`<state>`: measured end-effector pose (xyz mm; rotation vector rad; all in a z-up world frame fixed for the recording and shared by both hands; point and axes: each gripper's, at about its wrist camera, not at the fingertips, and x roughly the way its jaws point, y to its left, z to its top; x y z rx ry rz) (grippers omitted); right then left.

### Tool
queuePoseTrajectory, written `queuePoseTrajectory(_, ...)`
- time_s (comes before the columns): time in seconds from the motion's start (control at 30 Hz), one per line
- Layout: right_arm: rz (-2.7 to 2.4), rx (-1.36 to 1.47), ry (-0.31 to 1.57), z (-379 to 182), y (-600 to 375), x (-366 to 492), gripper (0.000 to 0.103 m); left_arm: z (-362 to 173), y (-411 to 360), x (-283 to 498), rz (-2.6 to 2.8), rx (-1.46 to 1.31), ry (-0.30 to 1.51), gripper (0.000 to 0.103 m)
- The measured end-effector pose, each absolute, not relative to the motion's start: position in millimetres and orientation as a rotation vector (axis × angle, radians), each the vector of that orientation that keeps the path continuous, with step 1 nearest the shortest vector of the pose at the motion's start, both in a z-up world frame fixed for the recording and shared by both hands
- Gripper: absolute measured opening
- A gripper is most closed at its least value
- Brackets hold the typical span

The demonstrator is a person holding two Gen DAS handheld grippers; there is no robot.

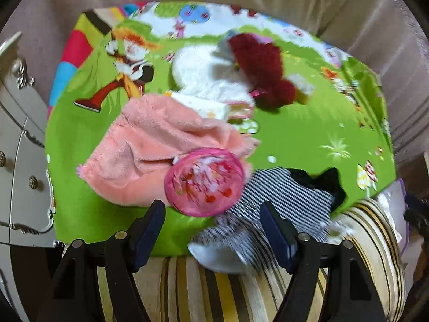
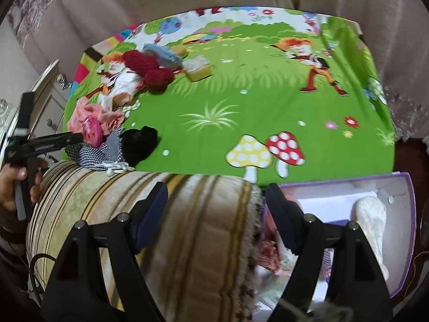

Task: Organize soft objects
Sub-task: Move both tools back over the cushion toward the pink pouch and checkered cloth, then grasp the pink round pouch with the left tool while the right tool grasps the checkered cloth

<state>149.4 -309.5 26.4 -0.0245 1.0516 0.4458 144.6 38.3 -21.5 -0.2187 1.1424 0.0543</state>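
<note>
On the green cartoon sheet (image 1: 295, 139) by beige curtains (image 1: 348, 13), both claws gape empty.

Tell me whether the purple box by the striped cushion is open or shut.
Open. The purple box has no lid over it in the right wrist view: its white inside shows, with a cream fluffy item and other soft things lying in it.

Left wrist cam looks steeply down over the striped bolster (image 1: 241, 289) onto the green cartoon sheet (image 1: 295, 139), close above the pink towel (image 1: 150, 147). Right wrist cam sits further right & back, also tilted down (purple box (image 2: 402, 236) at its near right). Both share sheet, red plush (image 2: 144, 67), bolster; the right view catches the left hand-held gripper (image 2: 77, 138).
</note>
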Motion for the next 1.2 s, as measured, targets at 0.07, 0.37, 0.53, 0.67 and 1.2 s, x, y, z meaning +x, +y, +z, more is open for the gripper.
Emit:
queuePoseTrajectory(0.07, 0.465, -0.037, 1.054, 26, -300, 152, 0.079, -28, 40, 153, 0.053, -0.234, 1.159, 0.08)
queuePoseTrajectory(0.37, 0.545, -0.104, 1.082, 16, -254, 164, 0.08, -47, 42, 174, 0.079, -0.219, 1.193, 0.082)
queuePoseTrajectory(0.53, 0.589, -0.138, 1.089, 11, -227, 168, 0.08, -51, 45, 174, 0.078, -0.236, 1.176, 0.074)
queuePoseTrajectory(0.67, 0.621, -0.174, 1.101, 6, -207, 170, 0.081, -38, 48, 162, 0.098, -0.242, 1.105, 0.073)
queuePoseTrajectory(1.2, 0.886, -0.35, 1.057, 12, -119, 147, 0.081, -5, 76, 133, 0.033, -0.455, 0.92, 0.073)
